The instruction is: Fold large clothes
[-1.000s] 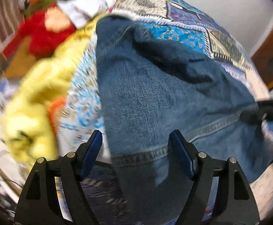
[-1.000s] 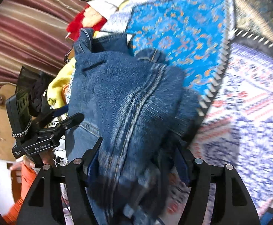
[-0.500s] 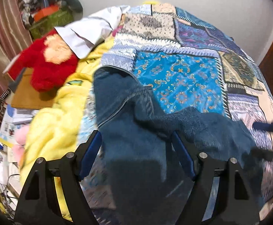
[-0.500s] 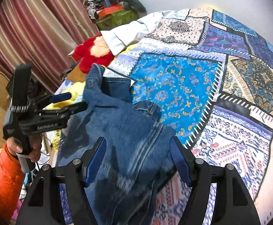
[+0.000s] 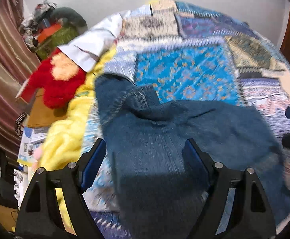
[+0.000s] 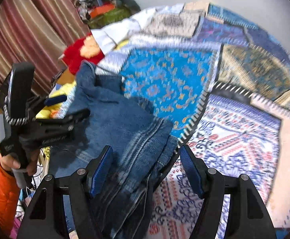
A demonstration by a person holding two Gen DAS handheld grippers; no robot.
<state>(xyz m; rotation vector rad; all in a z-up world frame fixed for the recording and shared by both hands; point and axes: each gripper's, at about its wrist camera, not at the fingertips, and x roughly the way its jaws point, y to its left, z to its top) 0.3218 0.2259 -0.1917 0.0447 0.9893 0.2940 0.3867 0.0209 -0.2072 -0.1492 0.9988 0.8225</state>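
Blue jeans [image 5: 164,131] lie bunched and partly folded on a patchwork quilt [image 5: 184,73] covering the bed. My left gripper [image 5: 145,155] is open above the jeans' near part, nothing between its blue pads. My right gripper [image 6: 147,163] is open over the jeans' [image 6: 125,123] folded edge with the side seam, holding nothing. The left gripper [image 6: 65,107] also shows in the right wrist view, at the jeans' left side, held by a hand in an orange sleeve.
A yellow blanket [image 5: 65,135], a red plush toy [image 5: 59,83] and a white shirt [image 5: 93,43] lie along the bed's left side. Striped curtains [image 6: 29,31] hang at left. A pile of clutter [image 5: 51,25] sits at the far left corner.
Both grippers have pulled back and up from the jeans, so more of the quilt shows. The jeans have dropped onto the bed in a looser heap.
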